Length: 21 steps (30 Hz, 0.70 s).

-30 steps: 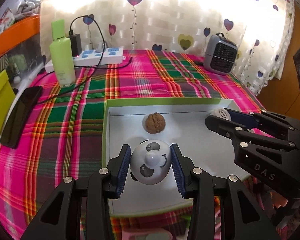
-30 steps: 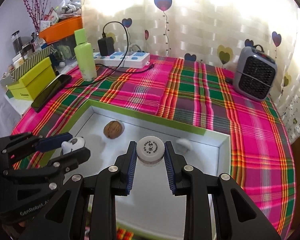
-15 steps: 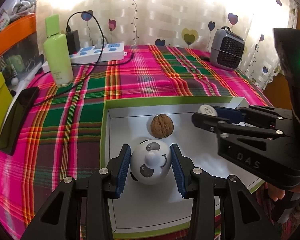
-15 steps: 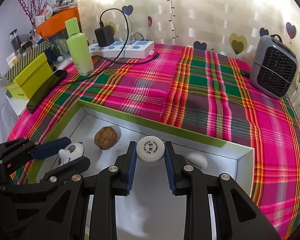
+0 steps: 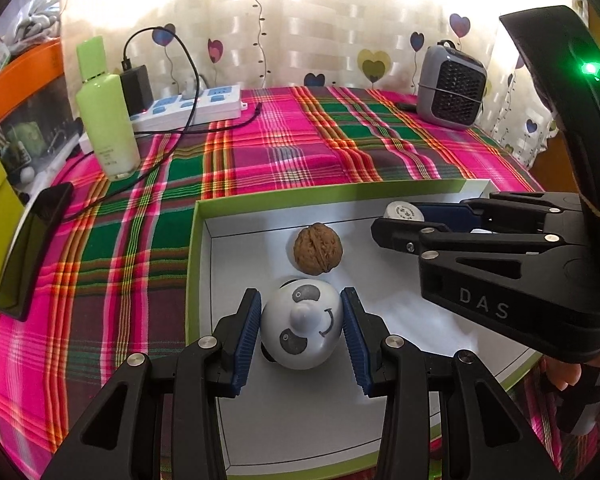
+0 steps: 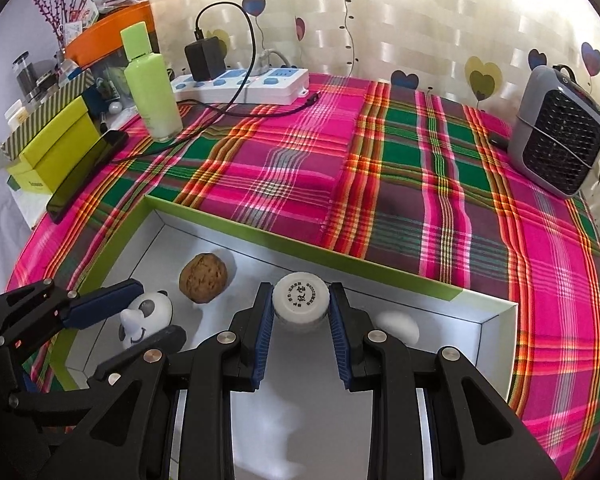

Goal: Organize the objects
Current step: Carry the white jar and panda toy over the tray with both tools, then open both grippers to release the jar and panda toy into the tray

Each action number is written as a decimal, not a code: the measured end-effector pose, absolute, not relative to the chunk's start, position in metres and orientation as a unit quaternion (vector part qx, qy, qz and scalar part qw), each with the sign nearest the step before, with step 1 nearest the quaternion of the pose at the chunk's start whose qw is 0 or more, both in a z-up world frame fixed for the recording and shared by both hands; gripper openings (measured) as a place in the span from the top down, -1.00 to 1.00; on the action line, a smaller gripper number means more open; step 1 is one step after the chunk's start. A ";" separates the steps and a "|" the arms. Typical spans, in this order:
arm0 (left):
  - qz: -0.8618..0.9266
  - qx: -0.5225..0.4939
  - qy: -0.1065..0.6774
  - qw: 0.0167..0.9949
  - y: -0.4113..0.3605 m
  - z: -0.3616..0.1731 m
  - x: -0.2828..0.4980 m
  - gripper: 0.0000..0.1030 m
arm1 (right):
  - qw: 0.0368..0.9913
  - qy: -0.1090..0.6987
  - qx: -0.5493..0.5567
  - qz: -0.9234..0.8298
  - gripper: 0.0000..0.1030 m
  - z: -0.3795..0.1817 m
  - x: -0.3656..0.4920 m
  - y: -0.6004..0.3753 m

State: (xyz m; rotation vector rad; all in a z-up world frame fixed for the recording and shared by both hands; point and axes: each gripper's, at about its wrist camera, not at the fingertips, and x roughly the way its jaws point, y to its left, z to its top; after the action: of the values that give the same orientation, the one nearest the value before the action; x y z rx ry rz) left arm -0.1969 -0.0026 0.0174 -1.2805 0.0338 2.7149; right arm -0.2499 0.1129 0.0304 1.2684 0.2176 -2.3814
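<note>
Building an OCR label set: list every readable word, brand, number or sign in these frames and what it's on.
"DAS": white letters on the right gripper body, left wrist view.
White cap held by the right gripper: a ring of small characters, too small to read.
Green bottle: faint print, blurred.
Yellow-green box: small dark mark, unreadable.

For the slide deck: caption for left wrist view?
Left gripper clamps panda figurine over green-rimmed tray, walnut just ahead.

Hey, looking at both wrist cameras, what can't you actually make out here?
- White-capped jar, right wrist view: the body below the cap is hidden by the right gripper.
- Cap print: too small to read.
- Panda toy, left wrist view: its underside is hidden, so whether it touches the tray is unclear.
- Phone: screen dark.
</note>
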 end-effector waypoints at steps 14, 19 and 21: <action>0.903 -0.424 0.024 0.068 0.002 0.016 -0.198 0.24 | 0.209 0.091 0.469 -0.854 0.44 0.026 -0.253 0.111; 0.903 -0.424 0.026 0.067 0.002 0.016 -0.199 0.24 | 0.210 0.094 0.468 -0.853 0.44 0.027 -0.253 0.109; 0.903 -0.424 0.027 0.067 0.002 0.016 -0.198 0.24 | 0.211 0.095 0.468 -0.853 0.44 0.027 -0.253 0.109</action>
State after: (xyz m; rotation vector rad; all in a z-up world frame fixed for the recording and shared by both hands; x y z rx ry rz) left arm -0.1981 0.0018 0.0159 -1.2780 0.0809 2.7212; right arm -0.2527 0.1091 0.0270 1.3000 0.2632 -2.3708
